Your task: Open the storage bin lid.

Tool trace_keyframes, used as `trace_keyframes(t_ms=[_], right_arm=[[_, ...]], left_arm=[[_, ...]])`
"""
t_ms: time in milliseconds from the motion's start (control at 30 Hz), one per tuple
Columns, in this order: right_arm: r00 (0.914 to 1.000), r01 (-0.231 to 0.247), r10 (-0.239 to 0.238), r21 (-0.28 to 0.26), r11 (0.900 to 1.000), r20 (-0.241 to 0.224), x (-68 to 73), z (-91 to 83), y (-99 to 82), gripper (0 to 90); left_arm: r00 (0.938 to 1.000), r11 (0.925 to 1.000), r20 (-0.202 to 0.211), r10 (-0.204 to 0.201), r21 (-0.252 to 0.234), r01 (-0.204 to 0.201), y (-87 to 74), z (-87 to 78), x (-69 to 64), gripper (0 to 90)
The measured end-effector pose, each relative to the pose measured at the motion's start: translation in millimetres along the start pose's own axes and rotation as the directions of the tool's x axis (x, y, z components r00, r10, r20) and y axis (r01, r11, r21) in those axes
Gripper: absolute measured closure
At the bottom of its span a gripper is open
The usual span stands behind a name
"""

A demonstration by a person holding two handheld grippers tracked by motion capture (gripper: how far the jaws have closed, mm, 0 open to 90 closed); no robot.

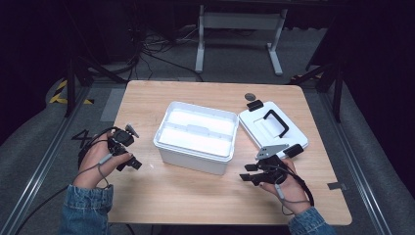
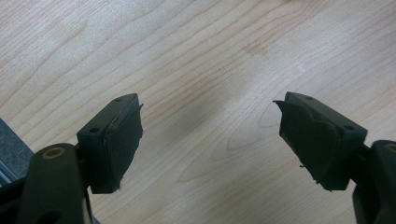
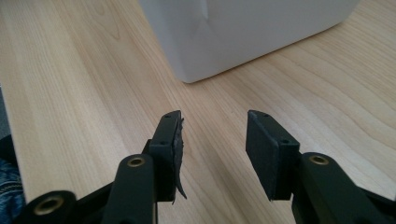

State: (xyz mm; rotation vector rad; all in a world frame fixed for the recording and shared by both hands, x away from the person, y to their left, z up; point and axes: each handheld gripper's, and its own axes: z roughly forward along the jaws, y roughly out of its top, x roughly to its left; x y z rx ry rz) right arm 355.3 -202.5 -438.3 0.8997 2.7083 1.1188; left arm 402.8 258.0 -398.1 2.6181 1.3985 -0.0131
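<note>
Resting on a wooden table [image 1: 161,196]: open white box [image 1: 195,134] at center, its lid [image 1: 271,128] with black handle just beside it. Left gripper [image 2: 210,135] and right gripper [image 3: 212,149] both spread apart, holding nothing. Best approach: lid gripped squarely by its handle.

a light wooden desk [image 1: 195,196] stands on grey carpeted floor [image 1: 29,147] in a dark room. behind it, a white metal table frame [image 1: 240,22], tangled black cables [image 1: 156,54] and yellow-black hazard tape [image 1: 61,93].

A dark round disc [image 1: 250,97] lies at the wooden table's [image 1: 161,196] far edge.
</note>
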Motion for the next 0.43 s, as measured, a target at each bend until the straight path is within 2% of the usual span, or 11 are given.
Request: trace_keyframes(t_ms=[100,200,433], right_arm=[[0.9998,0.013,-0.013,-0.013,0.9998,-0.014,-0.6,9.2,-5.1,56.6],[0.9997,0.012,-0.012,-0.004,0.9999,-0.022,-1.2,14.3,-7.2,56.1],[0.9997,0.023,-0.023,0.007,0.9997,-0.003,0.9,18.8,-9.9,55.8]], left_arm=[[0.9999,0.9999,-0.004,0.013,0.002,-0.013,0.4,-0.7,1.9,22.0],[1.0000,1.0000,0.002,0.005,0.001,-0.005,0.2,-0.5,1.2,21.9],[1.0000,1.0000,0.003,0.003,-0.003,-0.003,0.6,-0.3,1.3,21.8]])
